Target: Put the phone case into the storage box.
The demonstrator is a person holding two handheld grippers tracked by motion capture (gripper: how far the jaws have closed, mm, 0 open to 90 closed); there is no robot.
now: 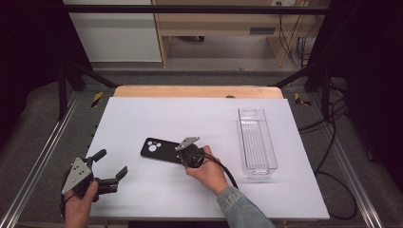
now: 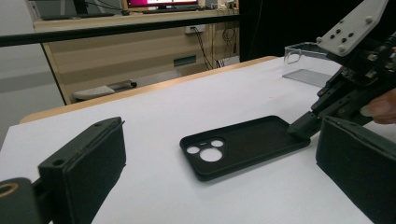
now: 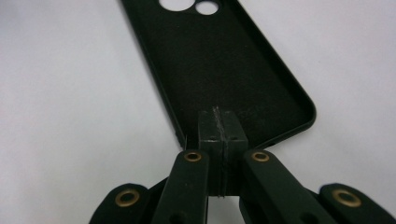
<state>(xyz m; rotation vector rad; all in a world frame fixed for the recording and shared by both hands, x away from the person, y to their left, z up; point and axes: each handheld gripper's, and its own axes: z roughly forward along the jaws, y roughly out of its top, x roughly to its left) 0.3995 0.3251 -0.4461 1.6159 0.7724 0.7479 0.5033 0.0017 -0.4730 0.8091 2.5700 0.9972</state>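
The right gripper had clamped the near rim of the black rubbery phone case lying mid-table, the left gripper gaped idle, and lifting probably came next.

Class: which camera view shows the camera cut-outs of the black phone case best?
The left gripper view: the phone case lies whole, its cut-outs unobstructed. The high view shows them small; the right gripper view crops them at its top edge.
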